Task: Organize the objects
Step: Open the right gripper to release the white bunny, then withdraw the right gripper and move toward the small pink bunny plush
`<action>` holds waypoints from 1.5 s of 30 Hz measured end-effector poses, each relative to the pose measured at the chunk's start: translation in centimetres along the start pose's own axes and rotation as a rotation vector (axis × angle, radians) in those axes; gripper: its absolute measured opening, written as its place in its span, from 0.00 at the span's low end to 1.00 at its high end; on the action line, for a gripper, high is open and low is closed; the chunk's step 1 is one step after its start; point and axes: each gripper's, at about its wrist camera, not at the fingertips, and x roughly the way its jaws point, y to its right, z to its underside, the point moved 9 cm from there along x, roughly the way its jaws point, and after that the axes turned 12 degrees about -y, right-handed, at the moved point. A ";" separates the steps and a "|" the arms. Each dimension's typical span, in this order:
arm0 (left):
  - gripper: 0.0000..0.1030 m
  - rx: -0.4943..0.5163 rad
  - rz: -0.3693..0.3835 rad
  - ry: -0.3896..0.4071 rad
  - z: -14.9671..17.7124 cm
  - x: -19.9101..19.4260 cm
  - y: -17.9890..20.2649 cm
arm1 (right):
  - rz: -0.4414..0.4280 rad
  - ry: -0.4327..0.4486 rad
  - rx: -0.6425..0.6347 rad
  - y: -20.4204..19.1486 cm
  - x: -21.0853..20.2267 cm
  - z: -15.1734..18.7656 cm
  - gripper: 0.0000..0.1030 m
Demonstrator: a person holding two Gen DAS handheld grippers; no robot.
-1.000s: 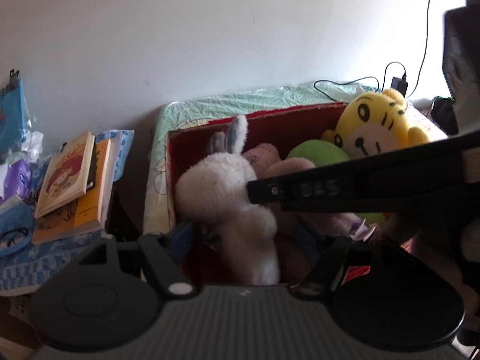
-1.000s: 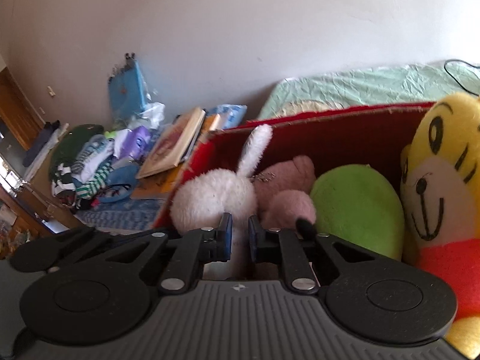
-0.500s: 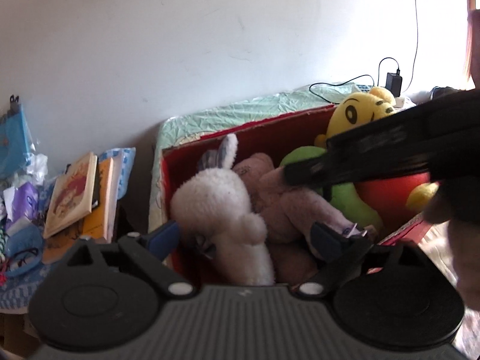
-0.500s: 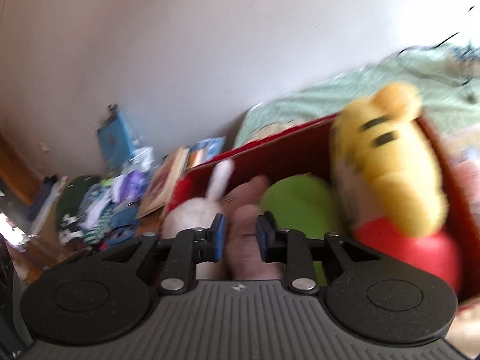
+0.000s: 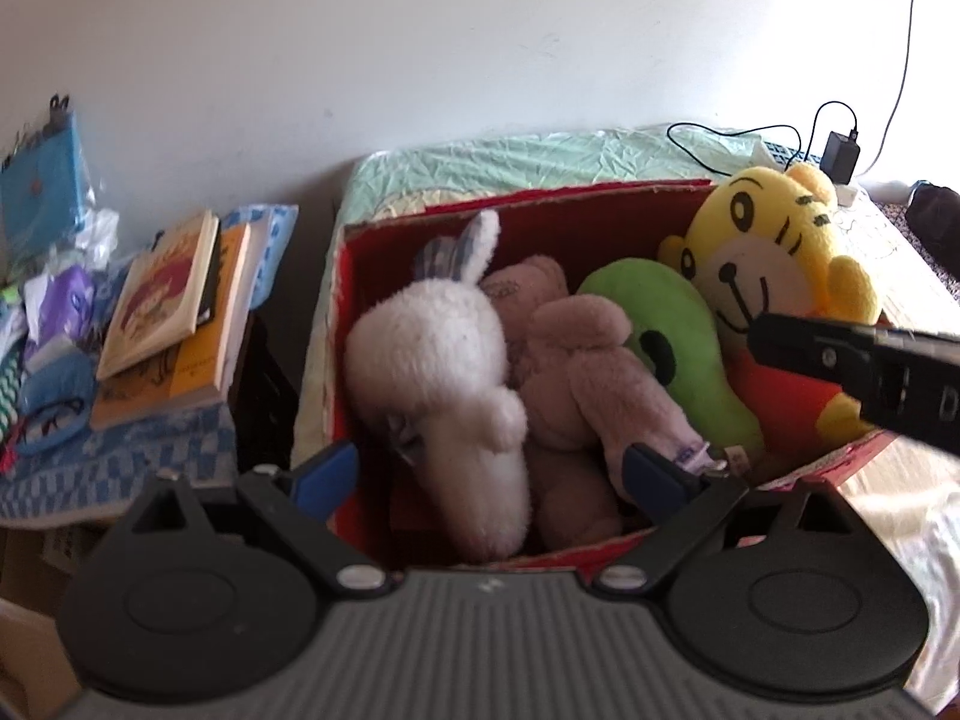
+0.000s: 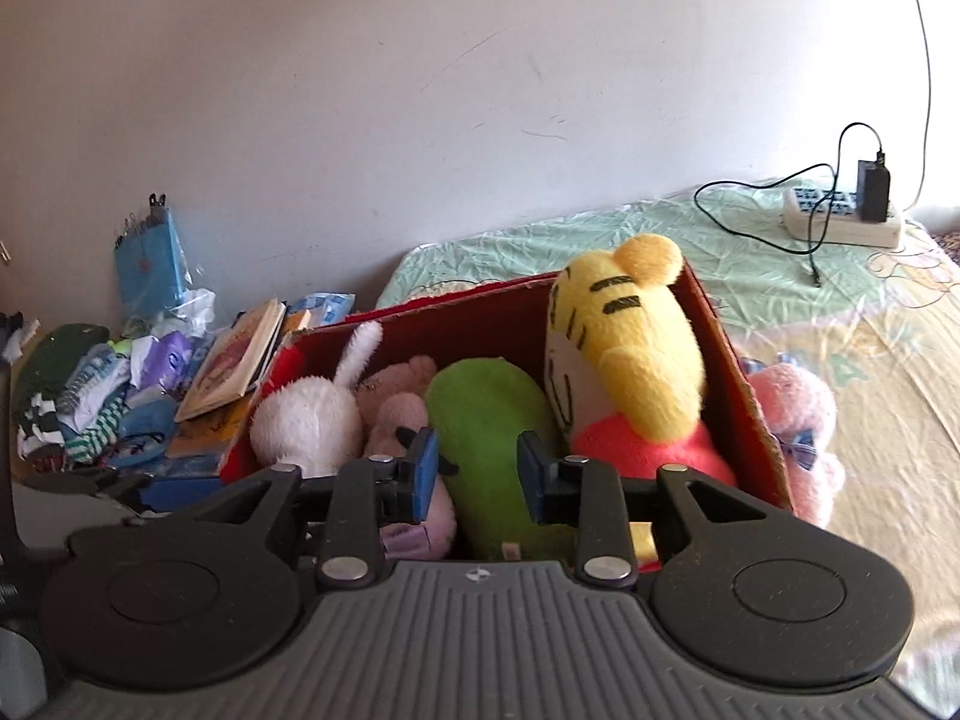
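A red cardboard box (image 5: 510,204) (image 6: 738,360) on the bed holds a white rabbit (image 5: 432,360) (image 6: 306,420), a pink bear (image 5: 588,372) (image 6: 399,402), a green plush (image 5: 666,330) (image 6: 486,414) and a yellow tiger (image 5: 768,240) (image 6: 636,348). My left gripper (image 5: 489,474) stands wide open over the box's near edge, the rabbit's body lying loose between its blue pads. My right gripper (image 6: 480,471) hovers before the box with its jaws opening; nothing is pinched, and the green plush shows behind the gap. One of its black fingers (image 5: 840,360) crosses the left wrist view in front of the tiger.
A pink plush (image 6: 792,420) lies on the bed outside the box's right wall. Books (image 5: 162,306) (image 6: 240,360) and a heap of clothes (image 6: 102,396) sit left of the box. A power strip with a charger (image 6: 840,216) and cable lies at the bed's far right.
The left jaws spread wider around the white rabbit. The right gripper drew back and to the right, away from the toys, and its jaws went from shut to parted.
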 end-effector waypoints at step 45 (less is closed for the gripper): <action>0.99 -0.037 -0.075 -0.106 4.7 -0.6 0.8 | 0.032 -0.050 0.001 -0.8 -1.3 3.9 0.42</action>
